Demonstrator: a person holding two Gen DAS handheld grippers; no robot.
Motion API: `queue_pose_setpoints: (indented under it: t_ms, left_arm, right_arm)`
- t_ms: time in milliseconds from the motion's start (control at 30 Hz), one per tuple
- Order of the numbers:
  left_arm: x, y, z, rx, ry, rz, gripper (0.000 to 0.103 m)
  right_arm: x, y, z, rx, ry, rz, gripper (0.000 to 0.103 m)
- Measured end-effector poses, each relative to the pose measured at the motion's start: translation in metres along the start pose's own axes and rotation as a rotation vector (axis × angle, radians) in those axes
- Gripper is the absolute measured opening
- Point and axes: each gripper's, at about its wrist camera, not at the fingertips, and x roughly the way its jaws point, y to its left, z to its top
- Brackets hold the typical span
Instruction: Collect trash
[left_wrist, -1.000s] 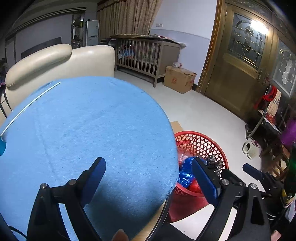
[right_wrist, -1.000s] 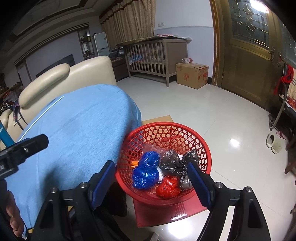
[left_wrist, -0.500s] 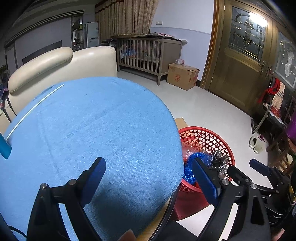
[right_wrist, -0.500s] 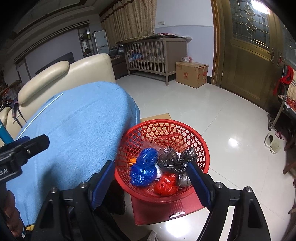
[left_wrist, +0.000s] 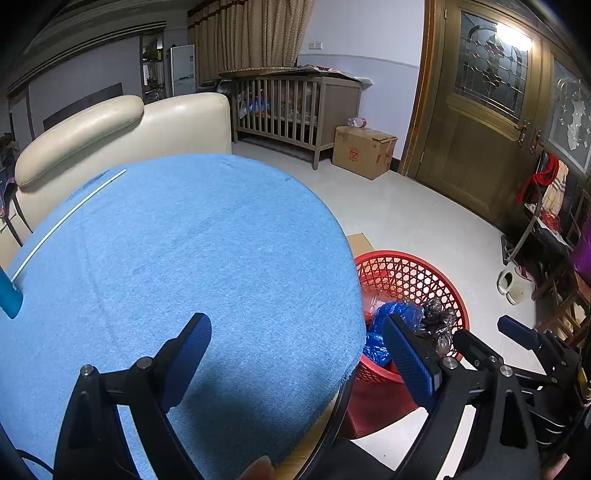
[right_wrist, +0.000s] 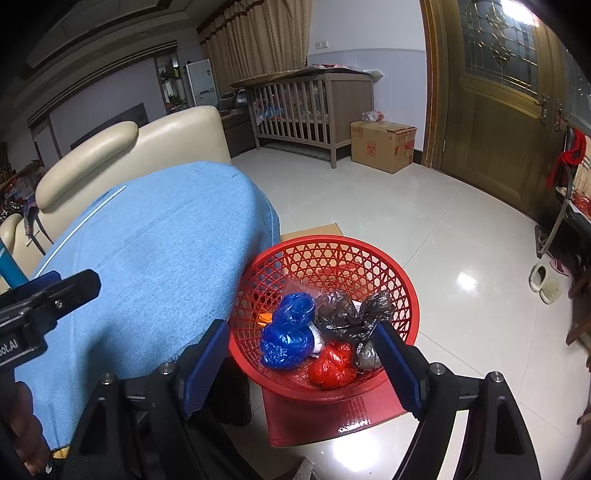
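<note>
The left gripper (left_wrist: 295, 345) is held wide open and empty above the blue-covered table (left_wrist: 177, 258). The right gripper (right_wrist: 301, 354) is likewise spread, with nothing gripped, over the red basket (right_wrist: 400, 280) on the floor beside the table. Blue, black and red trash bags (right_wrist: 291, 338) are seen inside; in the left view the basket is partly hidden by the table edge.

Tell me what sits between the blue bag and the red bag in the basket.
A small white scrap shows between the blue bag and red bag, in the right wrist view.
</note>
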Motion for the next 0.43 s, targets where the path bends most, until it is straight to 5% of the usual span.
queue_pose_setpoints:
  t_ms: [433]
  left_arm:
    - [-0.0015, -0.0041, -0.0002, 0.02, -0.011, -0.015, 0.094]
  right_arm:
    - [0.0002, -0.0009, -0.0015, 0.003, 0.003, -0.001, 0.083]
